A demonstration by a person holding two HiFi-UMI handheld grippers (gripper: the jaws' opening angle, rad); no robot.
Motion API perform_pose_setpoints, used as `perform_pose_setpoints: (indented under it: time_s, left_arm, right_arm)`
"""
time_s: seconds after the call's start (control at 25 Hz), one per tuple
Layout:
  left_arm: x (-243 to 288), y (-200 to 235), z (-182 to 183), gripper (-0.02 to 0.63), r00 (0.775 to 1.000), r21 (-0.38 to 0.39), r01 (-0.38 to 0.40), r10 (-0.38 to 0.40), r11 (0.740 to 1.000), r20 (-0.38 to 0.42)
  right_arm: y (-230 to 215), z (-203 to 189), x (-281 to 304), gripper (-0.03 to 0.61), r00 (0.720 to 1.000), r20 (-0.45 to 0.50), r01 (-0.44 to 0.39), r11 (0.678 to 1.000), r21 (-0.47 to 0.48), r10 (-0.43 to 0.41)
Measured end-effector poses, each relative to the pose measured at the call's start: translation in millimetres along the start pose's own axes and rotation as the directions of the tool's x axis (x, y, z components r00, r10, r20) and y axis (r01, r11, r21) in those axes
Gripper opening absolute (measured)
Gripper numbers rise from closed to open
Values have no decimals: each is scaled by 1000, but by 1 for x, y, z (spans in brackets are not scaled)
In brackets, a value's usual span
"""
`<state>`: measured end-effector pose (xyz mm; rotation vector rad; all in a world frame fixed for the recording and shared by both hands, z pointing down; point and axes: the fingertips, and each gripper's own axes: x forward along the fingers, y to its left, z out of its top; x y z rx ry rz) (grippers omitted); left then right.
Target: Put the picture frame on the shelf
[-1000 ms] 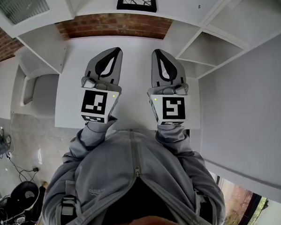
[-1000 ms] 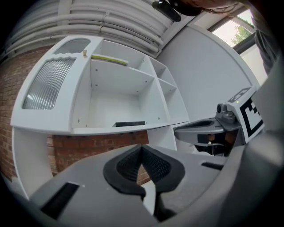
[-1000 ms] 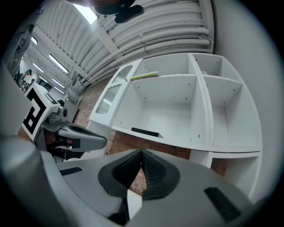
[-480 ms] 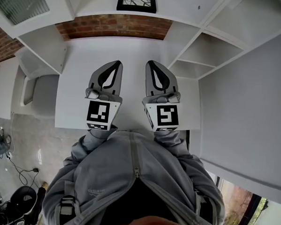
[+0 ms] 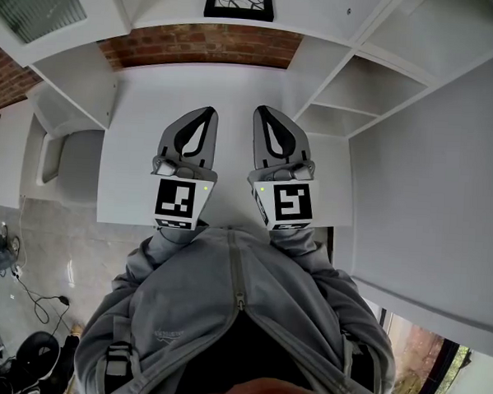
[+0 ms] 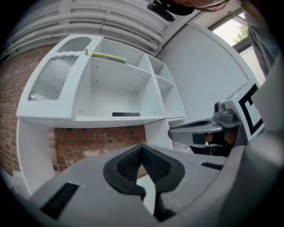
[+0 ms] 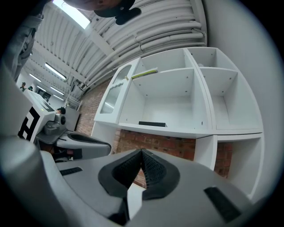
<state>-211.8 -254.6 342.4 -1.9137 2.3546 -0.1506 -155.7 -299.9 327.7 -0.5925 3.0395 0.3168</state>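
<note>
Up on the shelf (image 5: 322, 13), the picture frame (image 5: 239, 1) lies well beyond left tool (image 5: 207, 112) and right tool (image 5: 260, 110), both closed, empty.

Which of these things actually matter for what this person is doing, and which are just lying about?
Belongs to the job: black picture frame with a branching pattern; white shelf unit it sits on; left gripper and right gripper, both shut and empty.
Just lying about: thin yellow-green item on the upper shelf; dark cables on the floor; ribbed glass cabinet door.
</note>
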Motion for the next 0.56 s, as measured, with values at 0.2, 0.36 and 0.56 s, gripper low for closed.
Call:
perform_pose_setpoints:
  time_s: [0.2, 0.36, 0.56]
  left_arm:
    - [0, -1, 1, 8, 1000, -6, -2, 2, 1000, 16]
    - [-1, -3, 2, 8, 1000, 6, 7, -7, 1000, -1]
    - [-3, -2, 3, 8, 1000, 8, 6, -6, 1000, -3]
  right_arm:
    - [1, 0, -1, 28, 1000, 4, -3, 1000, -1, 3]
    - [1, 1, -2, 28, 1000, 6, -3, 1000, -7, 4]
    - [1, 4, -4, 28, 1000, 8, 0, 1000, -10, 1]
